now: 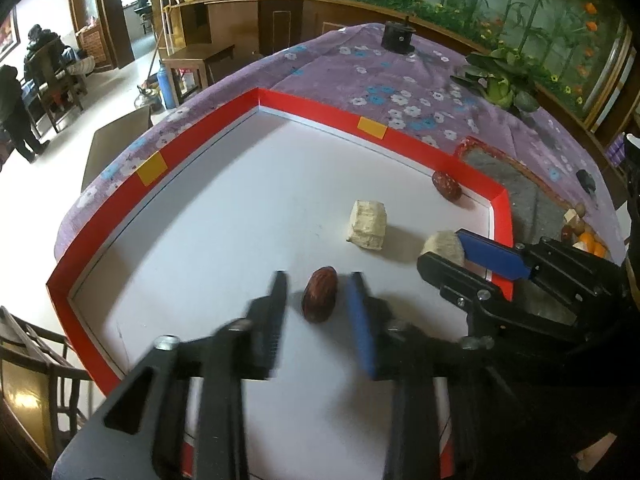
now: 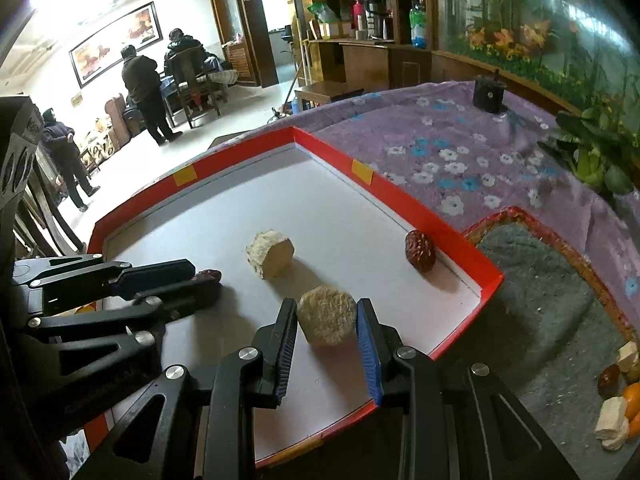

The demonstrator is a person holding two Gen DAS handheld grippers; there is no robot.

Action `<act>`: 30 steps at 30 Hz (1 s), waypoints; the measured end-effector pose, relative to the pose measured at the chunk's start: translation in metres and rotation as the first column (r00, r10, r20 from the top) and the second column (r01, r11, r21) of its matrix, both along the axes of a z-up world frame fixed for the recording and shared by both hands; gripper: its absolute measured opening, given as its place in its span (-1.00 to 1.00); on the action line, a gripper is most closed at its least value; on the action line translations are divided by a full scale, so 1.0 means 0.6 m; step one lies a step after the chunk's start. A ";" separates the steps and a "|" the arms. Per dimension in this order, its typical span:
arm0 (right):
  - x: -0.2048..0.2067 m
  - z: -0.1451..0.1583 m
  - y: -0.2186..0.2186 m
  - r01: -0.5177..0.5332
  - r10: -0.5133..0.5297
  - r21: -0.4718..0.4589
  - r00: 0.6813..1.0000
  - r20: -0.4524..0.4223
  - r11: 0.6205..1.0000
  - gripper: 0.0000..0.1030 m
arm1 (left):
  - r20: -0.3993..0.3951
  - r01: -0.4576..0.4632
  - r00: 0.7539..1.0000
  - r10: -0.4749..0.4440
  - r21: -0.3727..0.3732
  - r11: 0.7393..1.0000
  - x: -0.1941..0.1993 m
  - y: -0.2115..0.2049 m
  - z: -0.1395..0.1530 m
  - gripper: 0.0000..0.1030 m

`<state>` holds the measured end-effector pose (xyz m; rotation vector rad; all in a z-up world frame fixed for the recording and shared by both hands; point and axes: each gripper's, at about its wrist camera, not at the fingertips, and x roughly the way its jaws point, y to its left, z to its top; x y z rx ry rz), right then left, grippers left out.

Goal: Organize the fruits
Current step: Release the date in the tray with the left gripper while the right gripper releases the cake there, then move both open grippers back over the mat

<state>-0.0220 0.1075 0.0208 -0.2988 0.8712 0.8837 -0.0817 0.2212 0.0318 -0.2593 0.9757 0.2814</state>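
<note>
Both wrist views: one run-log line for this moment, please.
left gripper: open around red date | right gripper: open around pale chunk | tray: second chunk, second date loose

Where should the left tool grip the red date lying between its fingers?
Across the red date at its narrow middle, coming from above. It lies flat on the white tray, long axis along the fingers, so the left tool closes on its long sides.

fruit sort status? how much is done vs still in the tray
Done: several pieces already lie in the grey-lined basket, at its near corner. In hand: the left gripper straddles a red date, the right gripper brackets a beige chunk; neither looks lifted. Left in the red-rimmed tray: another beige chunk and a second date.
</note>
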 end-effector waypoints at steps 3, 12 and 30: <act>0.000 0.006 -0.008 0.016 -0.016 0.024 1.000 0.001 1.000 -0.32 | 0.015 -0.012 1.000 0.012 0.012 1.000 -0.003 0.002 0.006 -0.11; -0.024 0.058 -0.085 0.094 -0.103 0.155 0.993 0.051 0.983 -0.06 | 0.070 0.011 0.997 -0.013 0.031 0.999 -0.009 -0.028 0.034 0.06; -0.038 0.076 -0.318 0.306 -0.320 0.138 0.943 0.090 0.942 0.02 | 0.093 0.211 0.973 -0.213 0.034 0.977 0.040 -0.188 0.062 0.06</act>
